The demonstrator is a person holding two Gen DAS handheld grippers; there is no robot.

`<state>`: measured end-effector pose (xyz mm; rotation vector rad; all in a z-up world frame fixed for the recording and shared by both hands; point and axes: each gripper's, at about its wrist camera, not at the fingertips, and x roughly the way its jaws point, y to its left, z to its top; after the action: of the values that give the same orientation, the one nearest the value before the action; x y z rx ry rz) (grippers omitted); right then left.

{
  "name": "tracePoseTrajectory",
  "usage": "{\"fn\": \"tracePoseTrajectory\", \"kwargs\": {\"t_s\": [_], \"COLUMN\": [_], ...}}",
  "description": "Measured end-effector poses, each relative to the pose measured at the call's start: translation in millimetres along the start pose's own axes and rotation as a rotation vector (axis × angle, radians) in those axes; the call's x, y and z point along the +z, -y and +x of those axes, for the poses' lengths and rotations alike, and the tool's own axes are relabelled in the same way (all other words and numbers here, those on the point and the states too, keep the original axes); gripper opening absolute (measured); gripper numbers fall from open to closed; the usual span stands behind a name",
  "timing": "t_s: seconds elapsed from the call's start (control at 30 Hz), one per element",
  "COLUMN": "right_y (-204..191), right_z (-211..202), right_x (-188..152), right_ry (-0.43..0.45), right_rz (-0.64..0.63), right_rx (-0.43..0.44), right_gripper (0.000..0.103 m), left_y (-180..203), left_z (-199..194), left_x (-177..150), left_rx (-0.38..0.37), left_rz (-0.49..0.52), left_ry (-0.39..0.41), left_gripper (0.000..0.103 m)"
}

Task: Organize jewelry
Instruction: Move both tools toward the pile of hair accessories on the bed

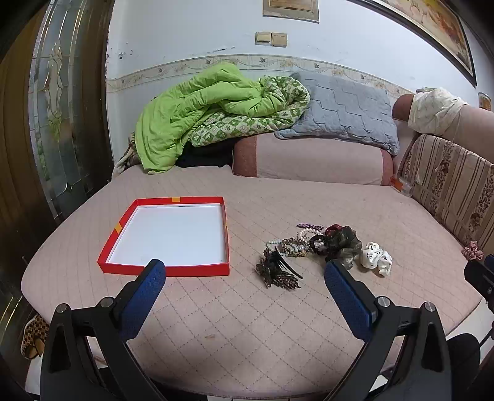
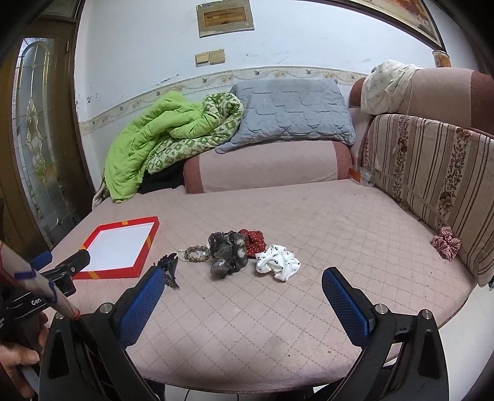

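1. Your right gripper (image 1: 481,277) shows in the left wrist view only as a dark piece cut off by the right edge; you cannot tell there how its jaws stand.
2. Your left hand (image 2: 18,361) is cut by the lower left edge of the right wrist view.
3. The blue finger (image 2: 152,296) covers part of the dark hair claw (image 2: 169,268).
4. In the heap, the gauzy dark scrunchie (image 1: 342,243) lies over the red one (image 1: 335,229), hiding most of it.
5. The bead strands (image 1: 293,245) tangle together; you cannot count them.
6. The big picture frame (image 1: 432,27) runs off the top edge.
7. Something dark (image 1: 203,154) under the green quilt (image 1: 197,114) is too shadowed to name.
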<state>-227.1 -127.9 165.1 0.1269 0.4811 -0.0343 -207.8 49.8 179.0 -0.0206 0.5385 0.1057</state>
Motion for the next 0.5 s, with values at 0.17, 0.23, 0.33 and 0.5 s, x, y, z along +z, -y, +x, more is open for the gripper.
{"fn": "tracePoseTrajectory", "kwargs": {"t_s": [0.17,0.23,0.33,0.5], "right_y": [0.0,-0.1,-0.5,-1.1], "right_z": [2.5,2.8,4.2,7.0], "right_x": [-0.5,-0.7,-1.5,-4.6], "right_ry": [-0.008,-0.009,-0.015,-0.025], "right_rz": [0.002,0.002,0.003,0.002], "right_rx": [0.002,0.002,0.004,0.007], "right_gripper": [0.103,0.103,0.103,0.103], "left_y": [2.8,3.0,0.5,1.4], "left_z": [-2.9,-1.8,0.8,4.5], "left_x": [0.7,0.8,1.9,2.2], "left_rx": [0.003,-0.006,-0.018,-0.03], "left_rz": [0.009,0.006,-0.01,-0.012], "left_ry": [0.005,-0.002,-0.015,-0.032], "left_gripper": [0.102,0.102,0.102,0.102]}}
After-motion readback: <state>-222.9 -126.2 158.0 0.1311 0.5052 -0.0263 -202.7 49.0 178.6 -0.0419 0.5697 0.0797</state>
